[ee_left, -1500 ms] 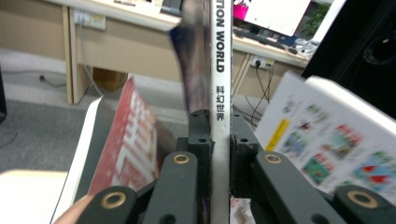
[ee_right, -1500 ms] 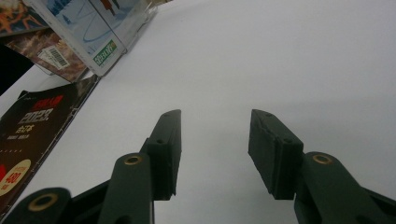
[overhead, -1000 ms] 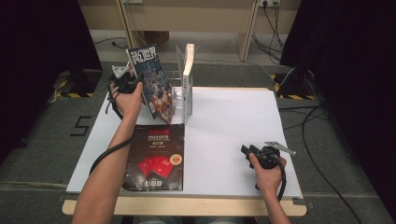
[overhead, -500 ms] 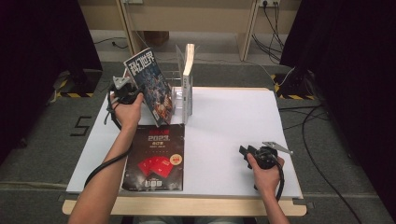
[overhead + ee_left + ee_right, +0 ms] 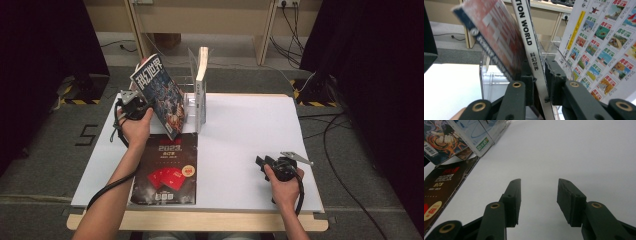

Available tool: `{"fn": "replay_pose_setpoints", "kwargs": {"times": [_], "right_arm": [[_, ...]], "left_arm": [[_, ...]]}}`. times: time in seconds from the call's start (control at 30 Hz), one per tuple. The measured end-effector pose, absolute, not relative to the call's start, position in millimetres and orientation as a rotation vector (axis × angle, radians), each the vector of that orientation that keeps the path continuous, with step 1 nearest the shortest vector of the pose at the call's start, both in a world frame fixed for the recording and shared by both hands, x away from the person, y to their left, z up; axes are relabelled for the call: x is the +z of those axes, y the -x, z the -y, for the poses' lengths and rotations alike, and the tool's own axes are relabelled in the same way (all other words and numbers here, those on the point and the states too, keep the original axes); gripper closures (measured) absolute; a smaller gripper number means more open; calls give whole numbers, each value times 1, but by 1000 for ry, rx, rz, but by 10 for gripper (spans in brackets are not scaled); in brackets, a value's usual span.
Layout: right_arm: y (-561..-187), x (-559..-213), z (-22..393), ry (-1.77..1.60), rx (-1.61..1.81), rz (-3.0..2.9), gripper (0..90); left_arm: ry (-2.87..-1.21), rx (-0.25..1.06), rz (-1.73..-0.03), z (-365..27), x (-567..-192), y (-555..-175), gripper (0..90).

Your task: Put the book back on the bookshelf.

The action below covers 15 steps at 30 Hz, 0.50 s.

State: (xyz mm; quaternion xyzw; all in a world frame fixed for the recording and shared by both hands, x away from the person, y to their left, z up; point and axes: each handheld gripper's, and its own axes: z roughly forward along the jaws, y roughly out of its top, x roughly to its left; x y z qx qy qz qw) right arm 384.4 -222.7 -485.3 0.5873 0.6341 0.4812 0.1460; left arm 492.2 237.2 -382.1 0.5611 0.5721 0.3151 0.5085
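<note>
- High view first: my left tongs pinch the science-fiction magazine by its spine edge, and over the last second I have carried it closer to the clear acrylic rack and a little lower, with its foot now nearer the rack's base than a second ago.
- I read that as the insertion step nearly lined up (the magazine is tilted, top leaning away from the rack, so it is not yet standing in a slot).
- Right of the rack, my right tongs have not shifted; they lie low over the white table, spread and holding nothing.
- Left gripper view gives what the overhead cannot: both pads pressed on the white spine reading "WORLD", the rack's clear wall just behind it, and a catalogue-style back cover already standing in the rack on the far side.
- Right gripper view shows the spread pads with bare table between them, plus the dark red 2023 booklet lying flat on the near side of the rack, which the high view confirms.
</note>
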Motion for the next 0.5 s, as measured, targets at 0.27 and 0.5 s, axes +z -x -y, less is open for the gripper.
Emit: {"fn": "replay_pose_setpoints", "kwargs": {"times": [0.27,0.5], "right_arm": [[-384,-486,222,-1696,1385,-1829,553],[-385,-487,224,-1691,1381,-1831,553]], "left_arm": [[-1314,682,-1389,-242,-380,-492,753],[-1257,675,-1373,-245,-370,-495,731]]}}
